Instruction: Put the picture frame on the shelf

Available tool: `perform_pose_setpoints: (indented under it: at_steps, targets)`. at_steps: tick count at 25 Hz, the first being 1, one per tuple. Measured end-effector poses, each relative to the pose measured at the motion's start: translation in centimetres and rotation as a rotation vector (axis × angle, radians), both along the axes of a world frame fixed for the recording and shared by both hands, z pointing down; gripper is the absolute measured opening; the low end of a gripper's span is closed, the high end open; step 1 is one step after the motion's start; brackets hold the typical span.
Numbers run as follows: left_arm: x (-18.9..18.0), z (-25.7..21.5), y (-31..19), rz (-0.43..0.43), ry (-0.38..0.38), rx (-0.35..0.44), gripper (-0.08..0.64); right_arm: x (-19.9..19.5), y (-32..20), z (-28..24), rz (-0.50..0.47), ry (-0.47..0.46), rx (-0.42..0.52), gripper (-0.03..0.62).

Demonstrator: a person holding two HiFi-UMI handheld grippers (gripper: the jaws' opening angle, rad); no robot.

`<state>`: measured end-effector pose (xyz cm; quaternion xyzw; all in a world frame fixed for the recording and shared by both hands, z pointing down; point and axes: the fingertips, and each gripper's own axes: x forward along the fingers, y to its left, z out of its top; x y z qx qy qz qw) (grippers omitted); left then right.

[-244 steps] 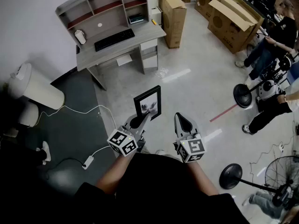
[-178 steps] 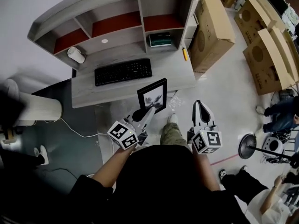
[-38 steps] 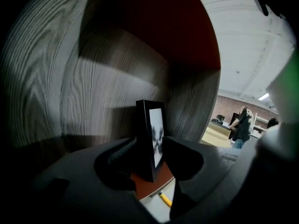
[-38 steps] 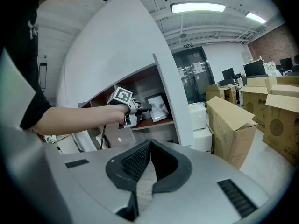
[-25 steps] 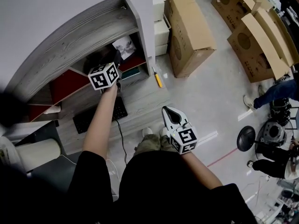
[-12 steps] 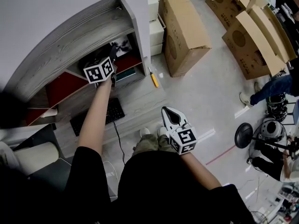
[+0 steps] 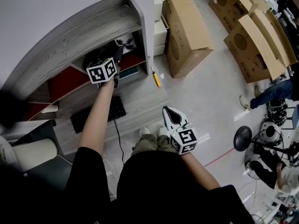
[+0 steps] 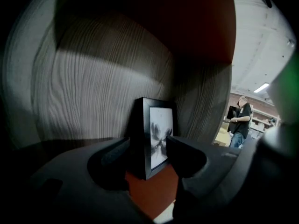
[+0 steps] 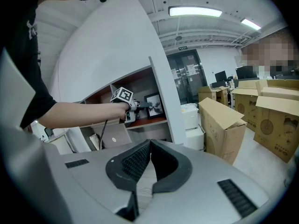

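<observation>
The black picture frame (image 8: 156,141) stands upright on the red shelf board (image 8: 154,190), in the right compartment of the grey desk hutch (image 7: 70,31). It shows a grey print. My left gripper (image 8: 145,146) reaches into that compartment, and its jaws have just been opening. They flank the frame's lower edge with small gaps, open. In the head view the frame (image 7: 125,43) shows just beyond the left gripper (image 7: 117,55). My right gripper (image 7: 169,112) hangs low in front of my body, shut and empty. The right gripper view looks past its own jaws (image 9: 149,143) to the frame (image 9: 153,105).
A black keyboard (image 7: 96,115) and a yellow tool (image 7: 156,78) lie on the desk top below the hutch. A white drawer unit (image 7: 160,29) and large cardboard boxes (image 7: 187,27) stand to the right. People (image 7: 271,94) and a round stand base (image 7: 242,138) are at far right.
Since the oldest frames the frame has gone from above the floor into the hutch's upper right compartment. Over the last second the left arm barely shifts, and the right gripper stays put.
</observation>
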<state>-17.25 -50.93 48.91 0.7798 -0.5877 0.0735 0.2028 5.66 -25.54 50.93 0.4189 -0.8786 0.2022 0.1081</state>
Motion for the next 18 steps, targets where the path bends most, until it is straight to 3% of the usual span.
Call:
perform_pose_setpoints:
  at_steps: [4, 8, 12, 15, 18]
  targets:
    - [0.6, -0.8, 3.4, 0.013, -0.005, 0.030, 0.238, 0.4, -0.2, -0.5, -0.005, -0.010, 0.018, 0.014]
    - [2.9, -1.1, 9.9, 0.053, -0.023, 0.043, 0.238, 1.0, -0.7, -1.8, -0.020, -0.033, 0.042, 0.012]
    - [3.5, -2.3, 17.6, 0.003, 0.030, 0.094, 0.236, 1.3, -1.3, -2.2, -0.060, -0.054, 0.054, 0.014]
    - [4.7, -3.5, 22.9, -0.025, 0.016, 0.145, 0.218, 1.2, -1.4, -2.7, -0.094, -0.038, 0.071, 0.012]
    - [4.8, -3.5, 28.0, -0.091, 0.006, 0.139, 0.136, -1.0, -1.1, -3.7, -0.198, 0.010, 0.140, 0.013]
